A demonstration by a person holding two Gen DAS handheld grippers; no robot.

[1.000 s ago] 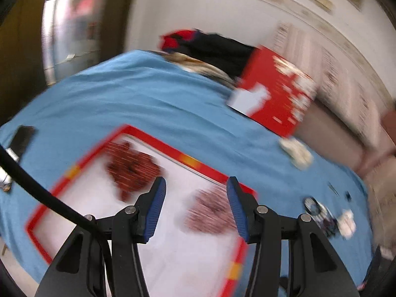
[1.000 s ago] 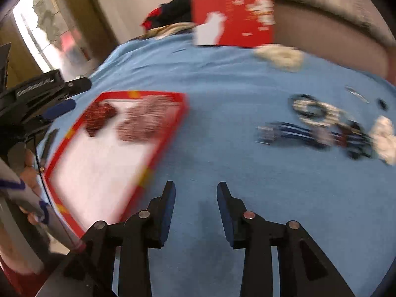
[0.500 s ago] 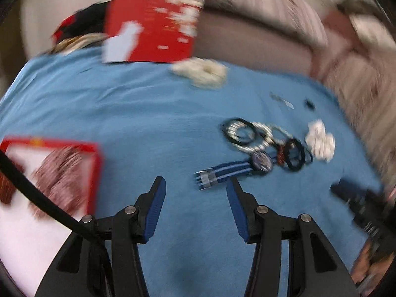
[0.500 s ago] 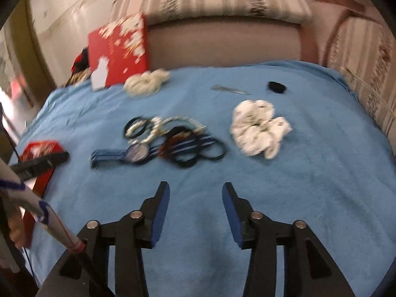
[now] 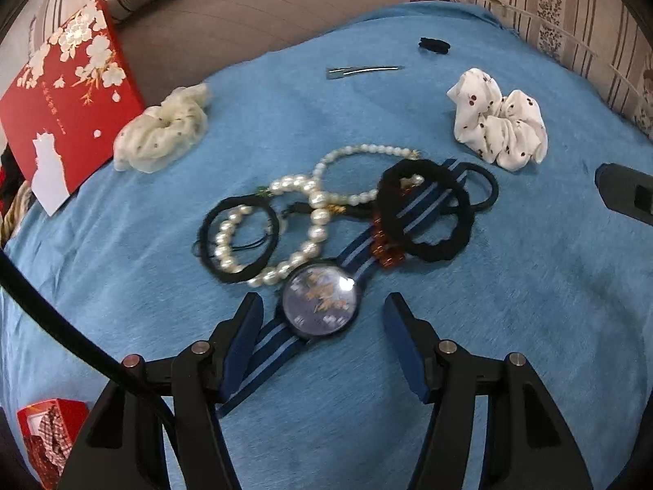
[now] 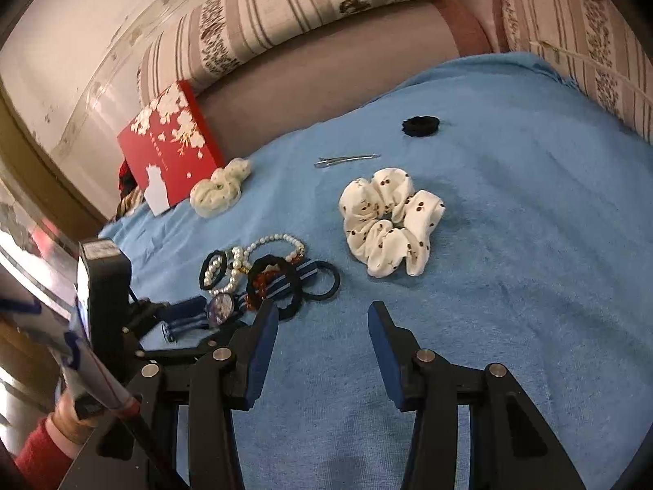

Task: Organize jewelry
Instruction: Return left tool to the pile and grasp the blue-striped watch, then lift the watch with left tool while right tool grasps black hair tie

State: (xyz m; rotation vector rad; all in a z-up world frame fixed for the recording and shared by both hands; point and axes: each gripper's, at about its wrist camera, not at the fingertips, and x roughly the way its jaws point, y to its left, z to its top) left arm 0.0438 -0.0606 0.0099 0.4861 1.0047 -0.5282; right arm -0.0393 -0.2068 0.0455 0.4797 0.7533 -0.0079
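Both claws gape empty, yet the left claw already straddles the watch, its strap running diagonally between the fingers, the right claw hovering farther off.

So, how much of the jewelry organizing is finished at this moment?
Little looks done: the red-rimmed tray holds only checked fabric pieces. In hand: the open left hand-held gripper brackets the blue-faced wristwatch with striped strap, not yet gripped. The right hand-held gripper is open, holding nothing. Left: white pearl strands, black hair ties, cherry-print scrunchie.
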